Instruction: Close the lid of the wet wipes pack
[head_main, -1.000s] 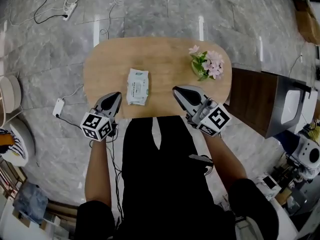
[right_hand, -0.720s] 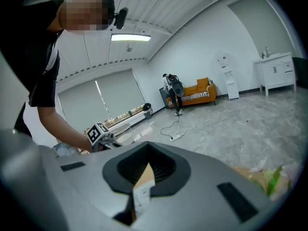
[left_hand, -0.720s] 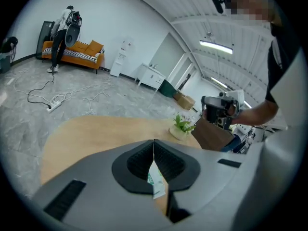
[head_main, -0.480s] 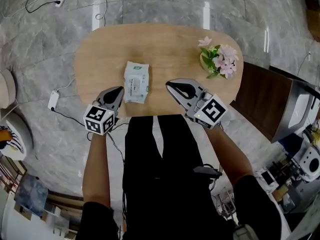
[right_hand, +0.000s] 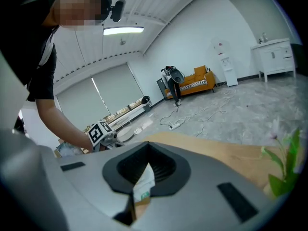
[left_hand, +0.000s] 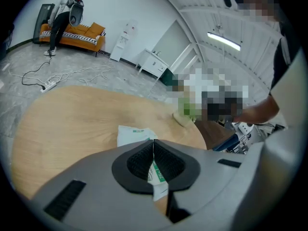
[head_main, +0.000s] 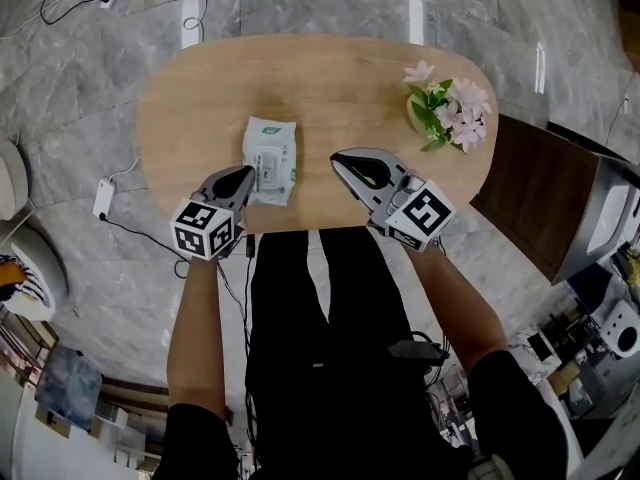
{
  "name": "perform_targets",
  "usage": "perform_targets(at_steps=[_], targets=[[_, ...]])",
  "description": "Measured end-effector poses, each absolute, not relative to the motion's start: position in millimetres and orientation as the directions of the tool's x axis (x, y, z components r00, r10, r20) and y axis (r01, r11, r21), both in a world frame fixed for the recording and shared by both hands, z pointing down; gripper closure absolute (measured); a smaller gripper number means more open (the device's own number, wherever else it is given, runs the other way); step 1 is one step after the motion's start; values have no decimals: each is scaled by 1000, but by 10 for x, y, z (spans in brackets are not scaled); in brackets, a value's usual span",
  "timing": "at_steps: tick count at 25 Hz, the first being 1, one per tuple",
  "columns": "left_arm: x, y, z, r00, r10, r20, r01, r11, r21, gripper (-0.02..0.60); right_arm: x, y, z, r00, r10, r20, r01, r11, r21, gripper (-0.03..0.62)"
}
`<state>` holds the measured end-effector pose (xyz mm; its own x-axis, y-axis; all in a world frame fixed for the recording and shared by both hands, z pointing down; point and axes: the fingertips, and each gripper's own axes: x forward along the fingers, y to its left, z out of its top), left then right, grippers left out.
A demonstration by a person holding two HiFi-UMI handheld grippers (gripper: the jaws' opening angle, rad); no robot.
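The wet wipes pack (head_main: 270, 160), white with green print, lies flat on the oval wooden table (head_main: 340, 68) near its front edge. Whether its lid is up or down is too small to tell. My left gripper (head_main: 247, 173) points at the pack's near left edge, jaws shut with nothing between them. In the left gripper view the pack (left_hand: 132, 134) lies just beyond the shut tips (left_hand: 153, 142). My right gripper (head_main: 337, 156) is to the right of the pack, a short gap away, also shut and empty. A strip of the pack (right_hand: 143, 186) shows below its jaws in the right gripper view.
A small pot of pink flowers (head_main: 447, 108) stands at the table's right end. A dark brown cabinet (head_main: 520, 203) is beside the table on the right. A power adapter and cable (head_main: 104, 200) lie on the grey floor to the left.
Both grippers have moved forward over the table's front edge and closer to the pack, the left tip now at its near left edge. The pack has not moved.
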<state>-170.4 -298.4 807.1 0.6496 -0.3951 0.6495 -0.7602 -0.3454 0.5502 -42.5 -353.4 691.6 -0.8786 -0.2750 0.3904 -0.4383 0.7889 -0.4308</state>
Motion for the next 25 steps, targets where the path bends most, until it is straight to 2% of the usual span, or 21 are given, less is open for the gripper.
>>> perform_targets(at_steps=[12,25], targets=[[-1494,-2977,8281,658,-353,665,-752,-348,559,566,-465,-3394,7131,-888,-251,385,-423,772,-473,583],[-1388,-2898,8533,606,-280,744,-787,-351,508,566,-333,-3399,7209,-883,-271,384,-444,751,-490,583]])
